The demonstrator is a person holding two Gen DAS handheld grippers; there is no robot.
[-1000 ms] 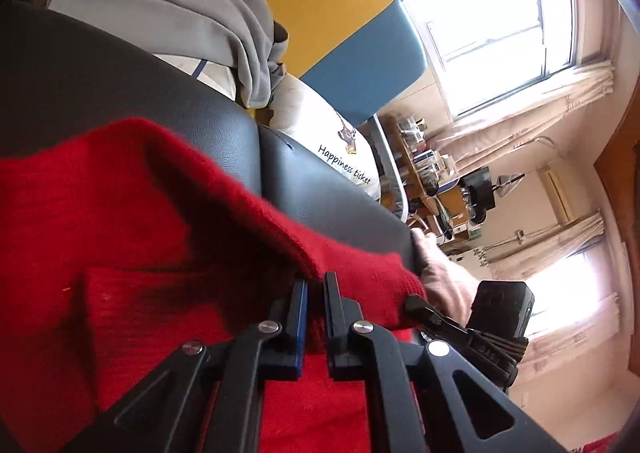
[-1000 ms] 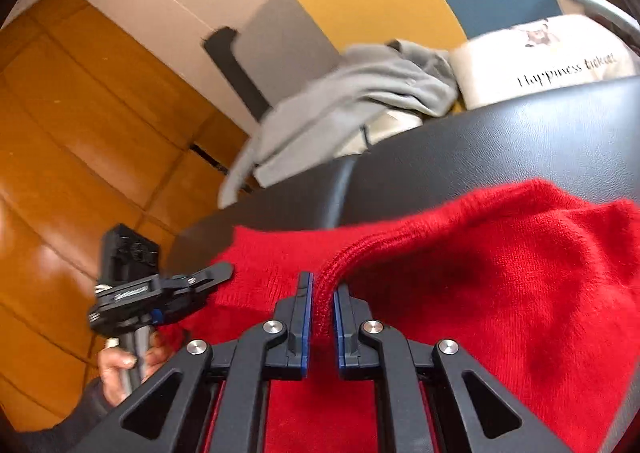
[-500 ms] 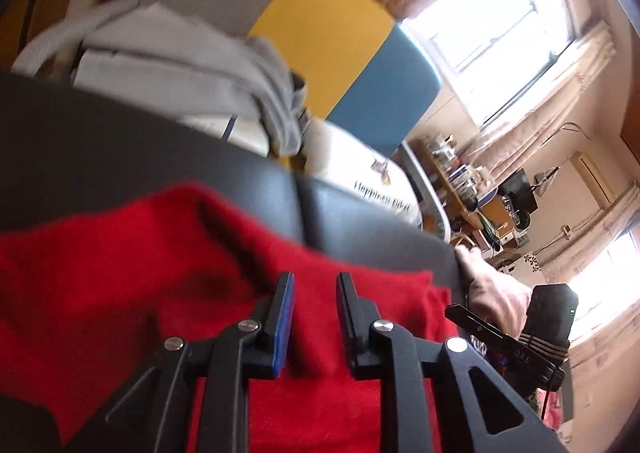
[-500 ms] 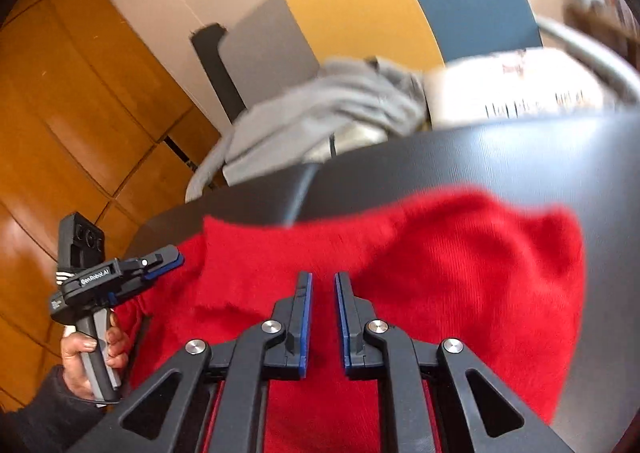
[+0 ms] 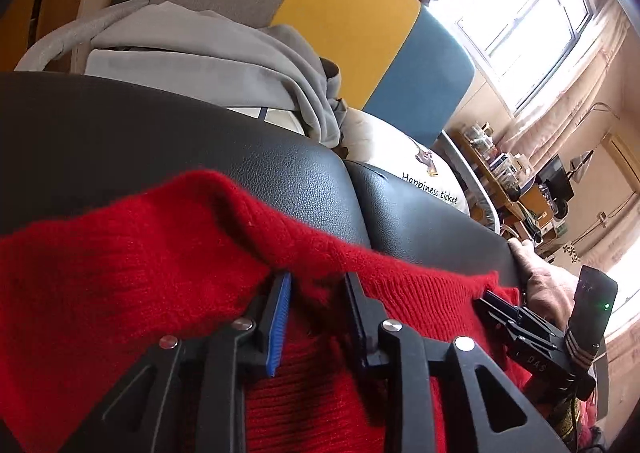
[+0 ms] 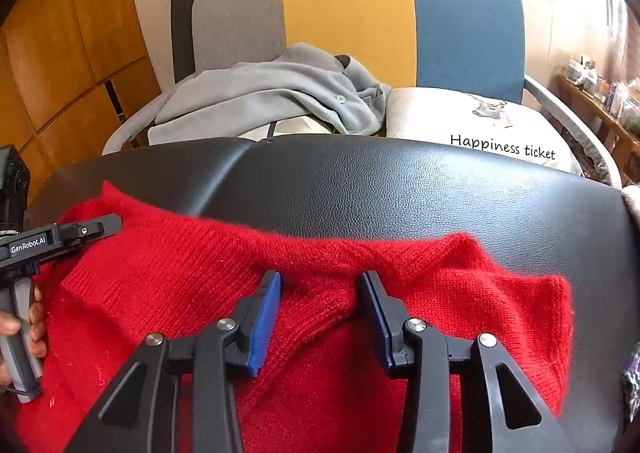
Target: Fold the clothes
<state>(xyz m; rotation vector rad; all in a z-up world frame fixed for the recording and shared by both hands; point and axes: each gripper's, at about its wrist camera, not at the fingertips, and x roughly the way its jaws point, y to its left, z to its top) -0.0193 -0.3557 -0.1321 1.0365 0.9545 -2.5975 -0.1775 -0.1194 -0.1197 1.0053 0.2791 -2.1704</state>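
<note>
Nearest the right wrist camera, the right gripper (image 6: pixel 320 285) has its jaws spread wide, the blue-lined fingers pressed down on either side of a raised ridge of the red sweater (image 6: pixel 192 277), clamping nothing. The left gripper (image 5: pixel 316 285) stands the same way in its own view: jaws well apart, tips buried under a thick fold of the sweater (image 5: pixel 120 273) that drapes over them and hides the very ends. Nothing is held between them.

The sweater is a fuzzy, ribbed knit, lying rumpled on a black padded surface (image 6: pixel 400 189) with a pebbled, leather-like skin and a seam dividing it into two cushions. The garment's far edge forms an uneven line across it, with one corner poking up at the right side.

In the right wrist view the left gripper (image 6: pixel 88 227) appears at the left border, its dark arm marked "GenRobot.AI", its tip touching the sweater's far left corner. In the left wrist view the right gripper (image 5: pixel 500 305) sits at the sweater's right end, with the person's hand (image 5: pixel 548 285) behind it.

Beyond the padded surface stands a chair (image 6: pixel 348 13) with a grey, yellow and blue back. On its seat lie a crumpled grey garment (image 6: pixel 280 101), soft and smooth, and a white cushion (image 6: pixel 460 121) printed "Happiness ticket". Farther right are a cluttered shelf (image 5: pixel 500 169) and a bright curtained window (image 5: pixel 520 5).
</note>
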